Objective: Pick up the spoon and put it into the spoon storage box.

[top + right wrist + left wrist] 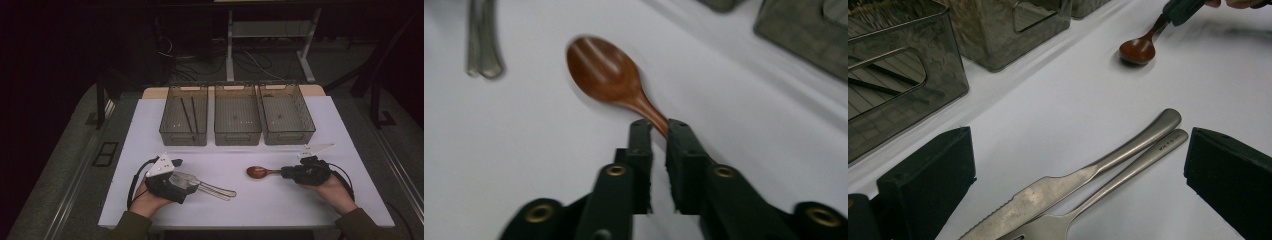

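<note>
A brown wooden spoon (258,172) lies on the white table, bowl to the left (605,70). My right gripper (659,129) points at it from the right, and its jaws stand a narrow gap apart with the spoon's handle between the tips. That same gripper (1180,7) is seen at the handle's end in the left gripper view, with the spoon's bowl (1138,51) resting on the table. A steel knife (1098,172) and fork (1128,177) lie side by side. My left gripper (1080,162) is open, one jaw on each side of them, touching neither.
Three clear smoky bins stand in a row at the back: left bin (184,116) with two dark sticks inside, middle bin (237,117), right bin (286,115). The table's front edge (240,225) runs just behind my hands.
</note>
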The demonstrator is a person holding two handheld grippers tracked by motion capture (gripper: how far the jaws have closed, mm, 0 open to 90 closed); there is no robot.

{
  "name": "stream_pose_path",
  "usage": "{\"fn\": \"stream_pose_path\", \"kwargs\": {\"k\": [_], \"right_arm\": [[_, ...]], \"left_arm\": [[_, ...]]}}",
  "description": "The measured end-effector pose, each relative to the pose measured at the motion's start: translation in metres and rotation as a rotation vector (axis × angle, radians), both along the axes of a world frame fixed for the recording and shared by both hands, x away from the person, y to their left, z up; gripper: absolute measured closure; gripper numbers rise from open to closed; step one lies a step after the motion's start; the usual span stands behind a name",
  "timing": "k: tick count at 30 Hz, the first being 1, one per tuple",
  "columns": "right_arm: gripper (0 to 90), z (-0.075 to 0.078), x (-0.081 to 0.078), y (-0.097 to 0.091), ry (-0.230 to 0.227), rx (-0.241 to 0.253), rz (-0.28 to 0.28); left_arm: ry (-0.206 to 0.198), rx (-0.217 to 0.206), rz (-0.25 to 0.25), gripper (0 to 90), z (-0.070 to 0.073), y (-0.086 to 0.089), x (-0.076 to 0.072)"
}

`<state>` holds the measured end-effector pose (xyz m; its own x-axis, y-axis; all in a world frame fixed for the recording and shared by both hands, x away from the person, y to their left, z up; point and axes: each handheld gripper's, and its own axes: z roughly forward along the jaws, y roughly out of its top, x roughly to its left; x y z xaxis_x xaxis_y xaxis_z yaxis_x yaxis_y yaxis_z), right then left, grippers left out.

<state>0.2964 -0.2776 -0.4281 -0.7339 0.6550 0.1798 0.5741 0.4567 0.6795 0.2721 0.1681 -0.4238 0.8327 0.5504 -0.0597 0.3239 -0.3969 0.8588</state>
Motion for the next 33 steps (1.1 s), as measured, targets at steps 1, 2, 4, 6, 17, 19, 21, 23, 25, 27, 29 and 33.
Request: {"fn": "stream_pose_path", "kwargs": {"k": [1,2,4,6,17,19,21,23,25,27,29,33], "right_arm": [[68.8,0.002,0.001,0.000,0.001,0.025,0.012],[63.3,0.003,0.003,0.002,-0.004,0.040,0.020],[57.2,0.005,0.006,0.005,-0.007,0.055,0.031],[52.4,0.006,0.009,0.009,-0.001,0.070,0.041],[39.9,0.009,0.031,0.043,-0.017,0.101,0.113],[38.3,0.007,0.035,0.051,-0.013,0.090,0.130],[38.0,0.005,0.038,0.056,-0.008,0.085,0.138],[38.2,0.002,0.042,0.063,0.001,0.077,0.148],[38.5,0.000,0.043,0.066,0.009,0.070,0.158],[38.6,-0.004,0.042,0.066,0.023,0.052,0.164],[39.1,-0.006,0.042,0.065,0.033,0.037,0.161],[39.7,-0.010,0.043,0.064,0.039,0.020,0.163]], "left_arm": [[0.000,0.000,-0.001,0.0,0.000,0.000,0.000],[-0.002,0.001,-0.002,0.0,0.000,0.000,0.000],[0.002,-0.003,0.002,0.0,0.000,-0.001,-0.001],[0.004,-0.001,0.000,0.0,0.000,-0.001,-0.001],[0.001,-0.004,0.002,0.0,0.000,0.000,0.000],[0.002,-0.004,0.002,0.0,0.000,0.000,0.000],[0.003,-0.004,0.001,0.0,0.000,0.000,0.000],[0.004,-0.005,0.001,0.0,0.000,-0.001,0.000],[0.005,-0.004,-0.001,0.0,0.000,0.000,-0.001],[0.005,-0.004,-0.001,0.0,0.000,0.000,0.000],[0.005,-0.003,-0.003,0.0,-0.001,-0.001,0.000],[0.006,-0.003,-0.005,0.0,-0.001,-0.001,0.000]]}}
